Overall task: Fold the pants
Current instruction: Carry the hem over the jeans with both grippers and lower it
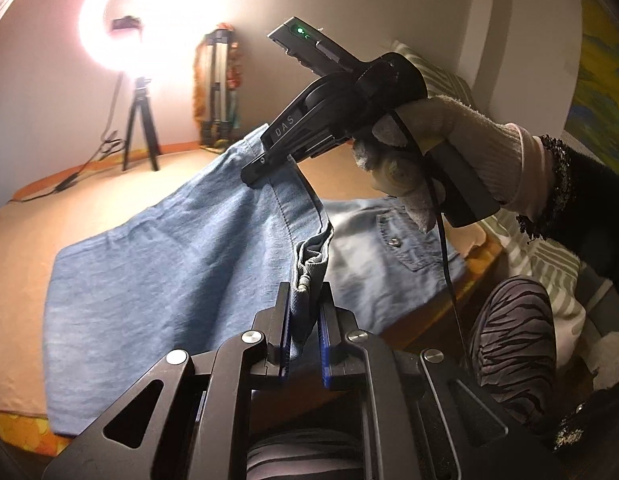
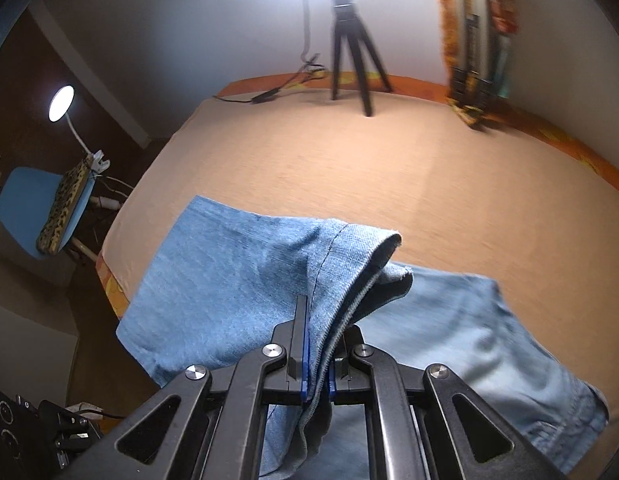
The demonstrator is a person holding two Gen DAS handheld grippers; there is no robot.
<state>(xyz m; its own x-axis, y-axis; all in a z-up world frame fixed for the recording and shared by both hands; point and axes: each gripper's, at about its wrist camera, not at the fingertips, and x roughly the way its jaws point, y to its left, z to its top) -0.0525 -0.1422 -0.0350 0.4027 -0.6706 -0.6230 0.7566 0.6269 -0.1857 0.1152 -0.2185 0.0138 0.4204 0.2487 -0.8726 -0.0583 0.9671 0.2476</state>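
Light blue denim pants [image 1: 169, 248] lie on the peach-covered table [image 1: 25, 240]. My left gripper [image 1: 306, 292] is shut on a hem corner of the pants near the front edge. My right gripper [image 1: 265, 164] shows in the left wrist view, held by a gloved hand, shut on the same hem further back and lifting it. In the right wrist view my right gripper [image 2: 319, 320] pinches the hem of the pants [image 2: 229, 280], with the leg folded over the waist part [image 2: 489, 340]. A pocket with a button [image 1: 395, 242] lies flat to the right.
A ring light on a black tripod [image 1: 139, 128] stands at the far side, with a cable [image 1: 85, 164] on the table. A second folded tripod [image 1: 219, 92] leans at the wall. A blue chair [image 2: 33, 216] stands left of the table. The person's knee [image 1: 513, 340] is at the front right.
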